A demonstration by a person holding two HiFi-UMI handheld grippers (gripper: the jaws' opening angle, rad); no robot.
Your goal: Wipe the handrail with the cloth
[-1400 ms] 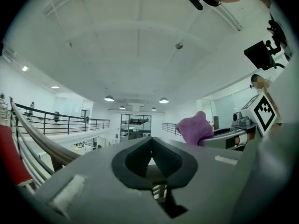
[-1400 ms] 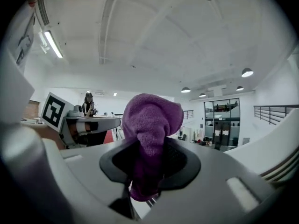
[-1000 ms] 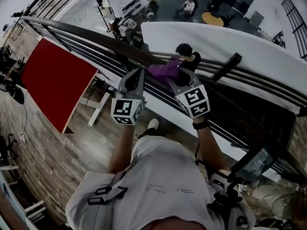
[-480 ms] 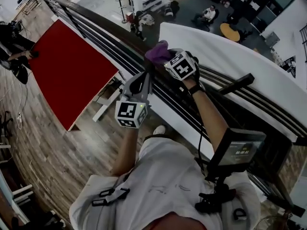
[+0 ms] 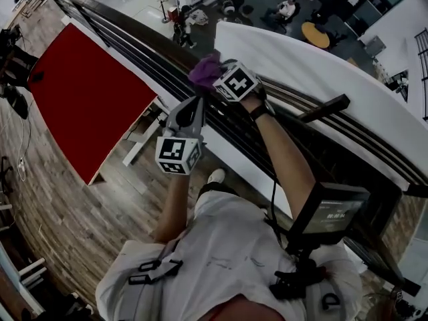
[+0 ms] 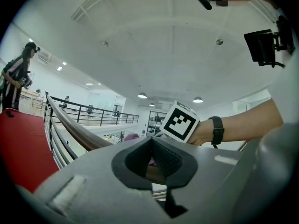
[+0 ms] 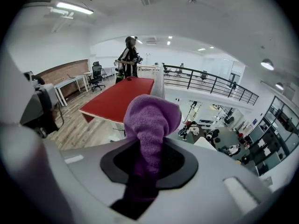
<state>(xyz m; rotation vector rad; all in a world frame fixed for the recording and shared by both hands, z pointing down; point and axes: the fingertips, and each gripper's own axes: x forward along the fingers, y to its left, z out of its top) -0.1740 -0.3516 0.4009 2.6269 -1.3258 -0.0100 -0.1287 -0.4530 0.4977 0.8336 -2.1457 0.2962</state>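
Observation:
A dark wooden handrail (image 5: pixel 134 35) on black bars crosses the head view from upper left to right. My right gripper (image 5: pixel 221 79) is shut on a purple cloth (image 5: pixel 202 71), and the cloth lies against the top of the rail. In the right gripper view the cloth (image 7: pixel 152 115) bulges up out of the shut right gripper (image 7: pixel 149 148). My left gripper (image 5: pixel 195 102) sits just below and left of the right one, its tip at the rail bars. In its own view the left gripper (image 6: pixel 152 146) looks shut, with the handrail (image 6: pixel 70 125) running away to the left.
A red table (image 5: pixel 87 99) stands on the wood floor left of the railing, with a person (image 7: pixel 128 55) at its far end. Beyond the rail is a white ledge (image 5: pixel 321 72) and a drop to a lower floor. A small monitor (image 5: pixel 331 212) is mounted at my right side.
My right gripper has slid the cloth up and to the left along the rail. The left gripper has stayed close to the same spot below it.

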